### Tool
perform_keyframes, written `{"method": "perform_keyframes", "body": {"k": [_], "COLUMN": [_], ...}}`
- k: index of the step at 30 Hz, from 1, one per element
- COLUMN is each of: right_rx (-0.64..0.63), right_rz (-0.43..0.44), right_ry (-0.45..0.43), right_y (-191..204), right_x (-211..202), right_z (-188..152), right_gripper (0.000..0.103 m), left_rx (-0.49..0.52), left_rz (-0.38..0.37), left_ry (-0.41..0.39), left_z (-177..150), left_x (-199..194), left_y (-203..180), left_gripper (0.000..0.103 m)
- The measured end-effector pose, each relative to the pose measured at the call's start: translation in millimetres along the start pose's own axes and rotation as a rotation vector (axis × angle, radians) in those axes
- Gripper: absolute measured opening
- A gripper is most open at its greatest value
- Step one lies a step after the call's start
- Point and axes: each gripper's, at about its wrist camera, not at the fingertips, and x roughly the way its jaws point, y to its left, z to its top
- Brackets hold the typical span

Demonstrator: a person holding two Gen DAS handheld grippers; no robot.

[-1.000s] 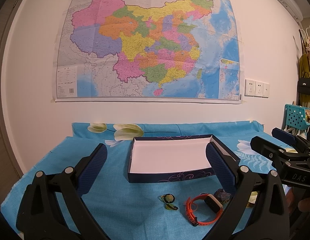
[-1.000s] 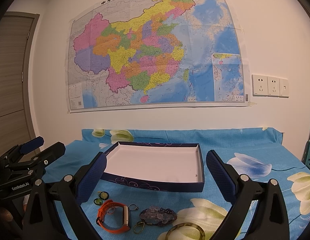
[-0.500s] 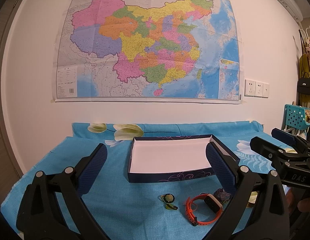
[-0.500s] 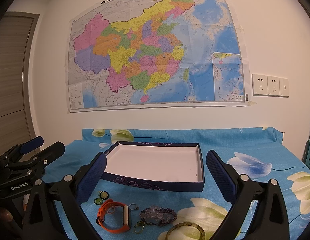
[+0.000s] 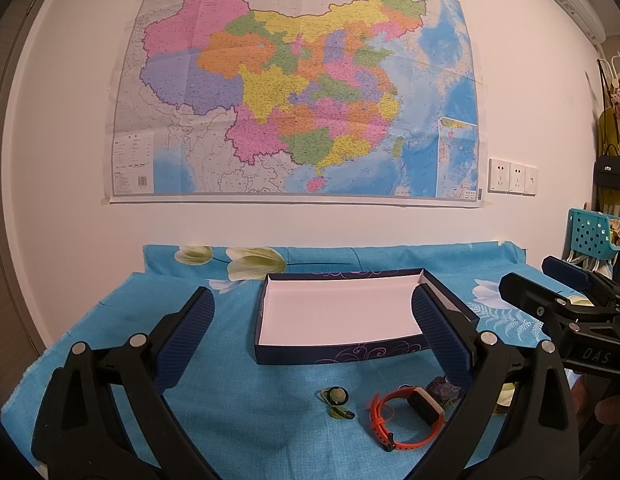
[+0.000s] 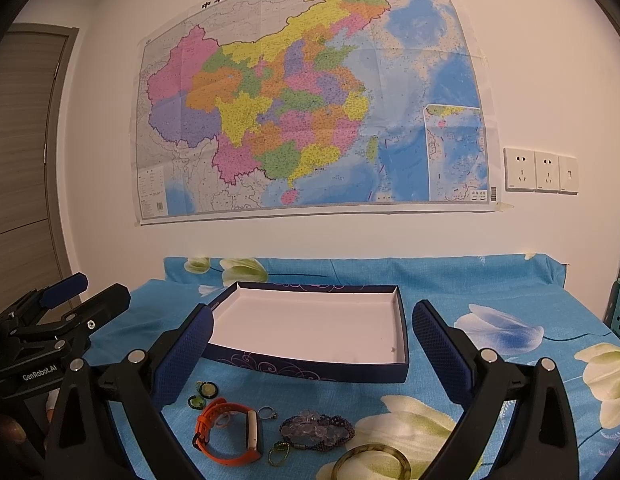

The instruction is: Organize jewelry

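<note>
An empty navy box with a white floor [image 5: 342, 312] [image 6: 314, 328] sits mid-table on the blue floral cloth. In front of it lie jewelry pieces: an orange-strapped watch [image 5: 406, 412] [image 6: 230, 432], green round earrings [image 5: 336, 398] [image 6: 204, 394], a small ring [image 6: 267, 413], a purple beaded bracelet [image 6: 316, 430], a small green pendant [image 6: 279, 451] and a greenish bangle [image 6: 372, 462]. My left gripper [image 5: 314, 340] hangs open above the earrings and watch. My right gripper [image 6: 312, 348] stands open over the bracelet. Both are empty.
A large map hangs on the wall behind the table. Wall sockets [image 6: 540, 170] sit to its right. A teal basket [image 5: 594, 234] stands at the right, a wooden door [image 6: 22, 160] at the left. The cloth's front-left part [image 5: 250, 420] is bare.
</note>
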Motion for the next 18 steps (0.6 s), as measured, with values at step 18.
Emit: {"method": "perform_keyframes", "body": {"k": [18], "right_rx": [-0.012], "right_rz": [-0.029], "right_ry": [0.152], "right_y": [-20], "right_x": [15], "right_z": [-11], "right_gripper": [0.096], "left_rx": [0.003], "left_rz": [-0.11], "left_ry": [0.173], "left_z": [-14], "left_x": [28], "left_y": [-9], "left_gripper": [0.097]}}
